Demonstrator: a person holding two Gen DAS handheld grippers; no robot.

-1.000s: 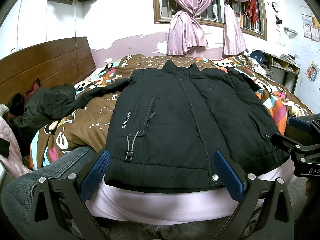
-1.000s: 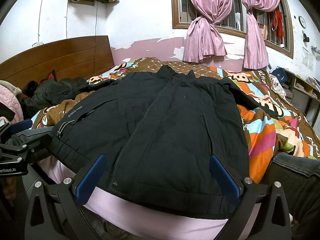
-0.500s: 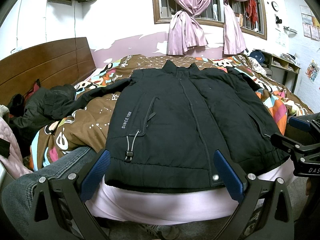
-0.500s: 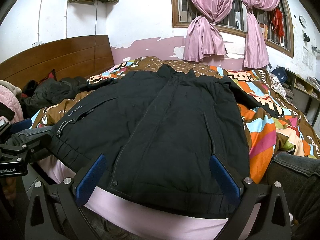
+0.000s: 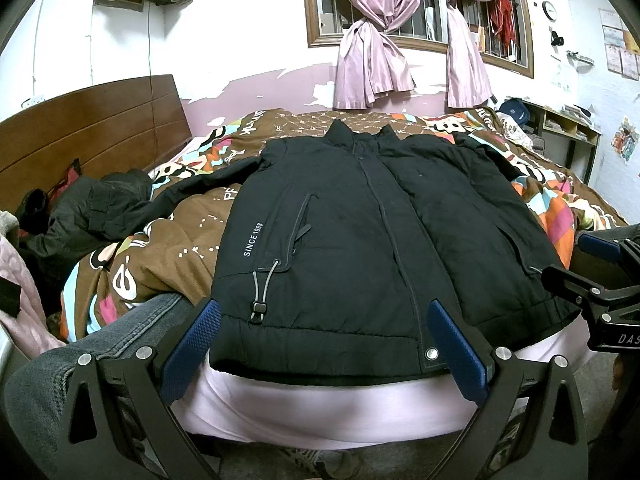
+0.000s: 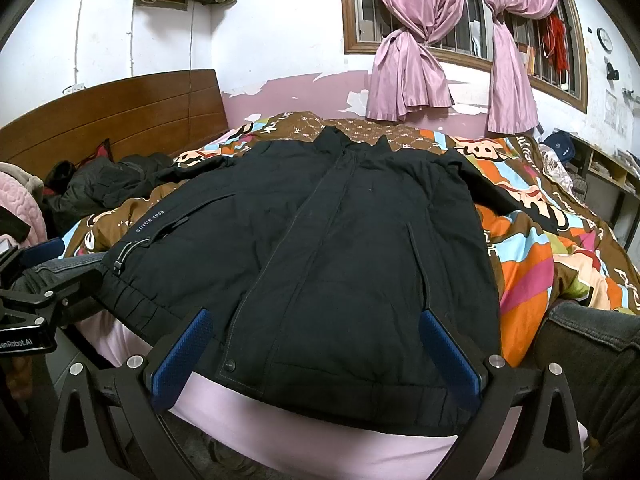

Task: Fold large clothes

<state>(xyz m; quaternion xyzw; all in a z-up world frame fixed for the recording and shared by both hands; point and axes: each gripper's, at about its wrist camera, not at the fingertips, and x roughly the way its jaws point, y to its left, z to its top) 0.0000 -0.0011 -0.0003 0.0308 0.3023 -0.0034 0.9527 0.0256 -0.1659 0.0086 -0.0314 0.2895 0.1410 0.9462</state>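
A large black zip-up jacket lies flat and face up on the bed, collar toward the far wall, hem hanging over the near edge. Its left sleeve stretches out toward the headboard. My left gripper hovers open just in front of the hem's left half, nothing between its blue pads. My right gripper is also open, in front of the hem's right half. The right gripper's frame shows at the right edge of the left wrist view. The left gripper's frame shows at the left edge of the right wrist view.
A patterned brown and orange quilt covers the bed over a pink sheet. A dark garment heap lies by the wooden headboard. The person's jeans-clad knees flank the bed. Shelves stand at far right.
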